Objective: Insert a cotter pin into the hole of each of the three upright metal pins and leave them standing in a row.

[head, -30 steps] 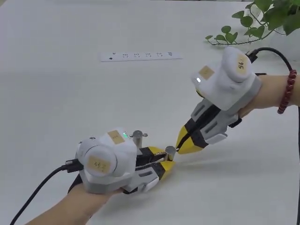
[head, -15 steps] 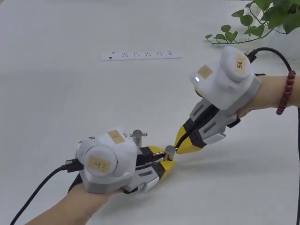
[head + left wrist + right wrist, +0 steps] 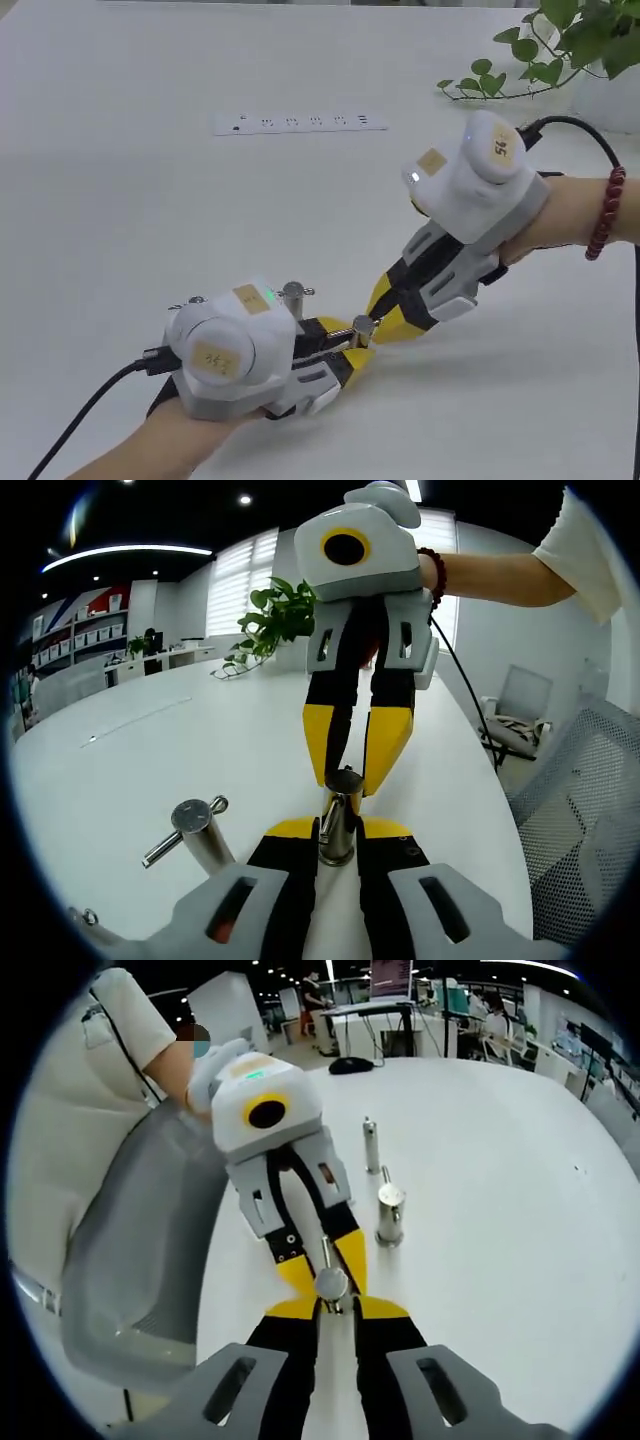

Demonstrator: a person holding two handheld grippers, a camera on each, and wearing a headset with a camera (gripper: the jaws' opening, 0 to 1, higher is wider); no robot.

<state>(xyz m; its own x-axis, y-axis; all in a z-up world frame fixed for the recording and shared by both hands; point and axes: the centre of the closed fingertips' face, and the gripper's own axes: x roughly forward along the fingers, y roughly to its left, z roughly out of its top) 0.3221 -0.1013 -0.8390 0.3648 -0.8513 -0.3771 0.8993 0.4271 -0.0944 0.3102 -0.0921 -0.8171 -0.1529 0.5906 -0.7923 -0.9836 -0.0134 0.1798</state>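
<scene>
The left gripper (image 3: 338,830) has its jaws closed on the lower part of a short, silver metal pin (image 3: 340,815), which stands upright on the white worktop (image 3: 200,740) between the 2 yellow tips. The right gripper (image 3: 336,1308) comes from the opposite side, and its jaws are drawn to a narrow gap on both sides of the round top of this same pin. In the right gripper view a thin metal piece lies in this gap, but I cannot tell if the jaws really hold it, or if it is a cotter pin.

I count 3 metal pins. The second pin (image 3: 203,835) stands just beside the left jaws, on their left side, apart from them. 1 cotter pin (image 3: 158,853) goes across through its hole, with the ring on one side and the legs on the other. The third pin (image 3: 370,1145) is upright beyond the second, further from the right jaws; its hole is too small to see.
</scene>
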